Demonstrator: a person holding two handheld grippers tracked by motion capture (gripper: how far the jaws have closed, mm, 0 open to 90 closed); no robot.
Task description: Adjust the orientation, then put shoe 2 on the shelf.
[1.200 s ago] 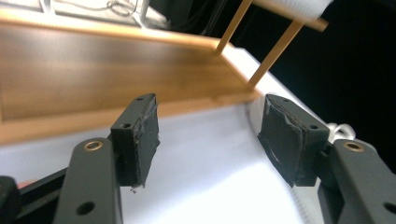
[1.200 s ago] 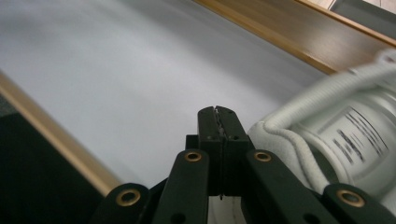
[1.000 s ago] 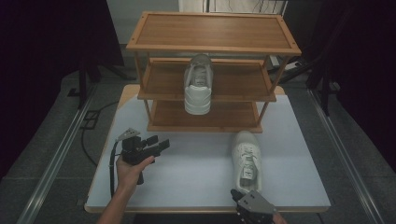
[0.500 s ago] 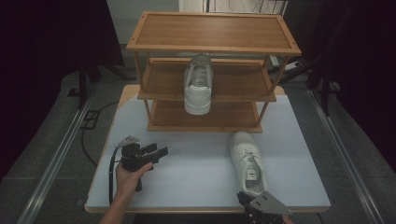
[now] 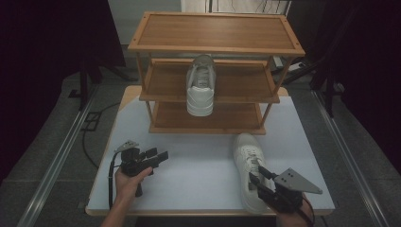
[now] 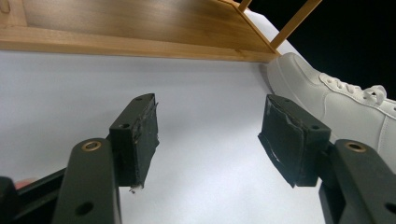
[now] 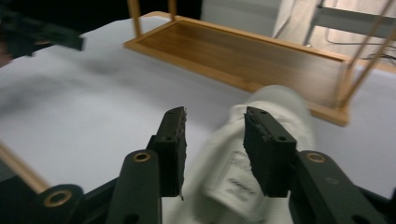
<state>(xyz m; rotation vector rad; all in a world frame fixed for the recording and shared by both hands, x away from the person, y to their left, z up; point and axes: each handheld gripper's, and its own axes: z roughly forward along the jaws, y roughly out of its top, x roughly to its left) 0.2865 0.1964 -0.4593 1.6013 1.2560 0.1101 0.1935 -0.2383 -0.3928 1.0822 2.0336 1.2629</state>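
Rising off the heel, the right gripper (image 5: 261, 181) has just been spreading its fingers, leaving the white shoe (image 5: 248, 163) lying on the counter (image 5: 198, 165) before the rack (image 5: 215, 71); left gripper (image 5: 156, 157) fingers stand apart, empty.

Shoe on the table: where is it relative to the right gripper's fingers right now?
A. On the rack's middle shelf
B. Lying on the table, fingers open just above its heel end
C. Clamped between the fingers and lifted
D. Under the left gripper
B: the shoe lies flat on the table, and the right gripper has its fingers apart over the heel, not pressing it.
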